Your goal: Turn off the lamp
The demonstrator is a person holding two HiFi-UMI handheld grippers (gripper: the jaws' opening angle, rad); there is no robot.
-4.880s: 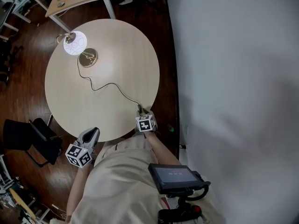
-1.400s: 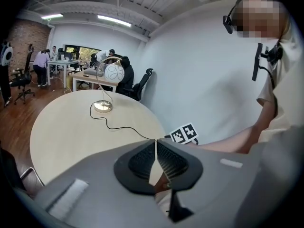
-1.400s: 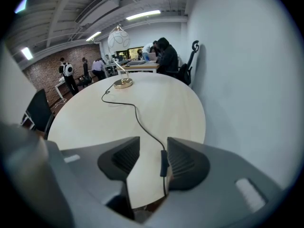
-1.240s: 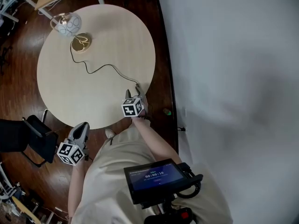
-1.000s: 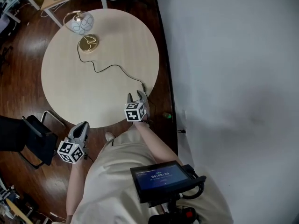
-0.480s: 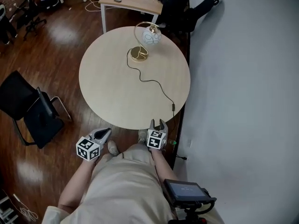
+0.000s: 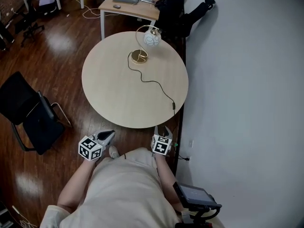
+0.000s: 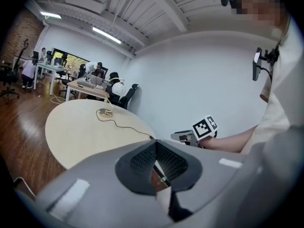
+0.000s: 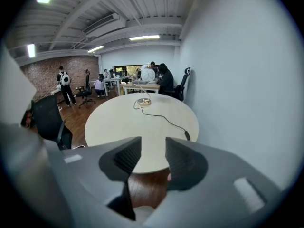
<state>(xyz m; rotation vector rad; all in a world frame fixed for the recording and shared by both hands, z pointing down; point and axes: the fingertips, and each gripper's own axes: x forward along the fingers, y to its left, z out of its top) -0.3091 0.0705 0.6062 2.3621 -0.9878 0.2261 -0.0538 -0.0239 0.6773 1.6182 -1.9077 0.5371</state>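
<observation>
The lamp has a white globe shade (image 7: 151,38) on a curved brass stem and a brass base (image 7: 139,57); it stands unlit at the far side of the round table (image 7: 109,94). Its black cord runs to an inline switch (image 7: 174,106) near the table's right edge. My right gripper (image 7: 161,129) hangs just off the near edge, open, with nothing between its pads (image 9: 128,156). My left gripper (image 7: 106,136) is off the table to the left, its pads (image 8: 142,159) closed together at the tips and empty. The right gripper view shows the lamp (image 9: 147,75) and the switch (image 9: 187,136) ahead.
A black chair (image 7: 28,113) stands left of the table. A wooden desk (image 7: 130,1) with seated people lies behind it. A white wall (image 7: 237,80) runs close along the right. A screen device (image 7: 194,196) hangs at the person's waist.
The lamp glowed in the oldest frame and is dark now. My right gripper has drawn back from the cord's switch off the table's near edge, and the left one has shifted too.
</observation>
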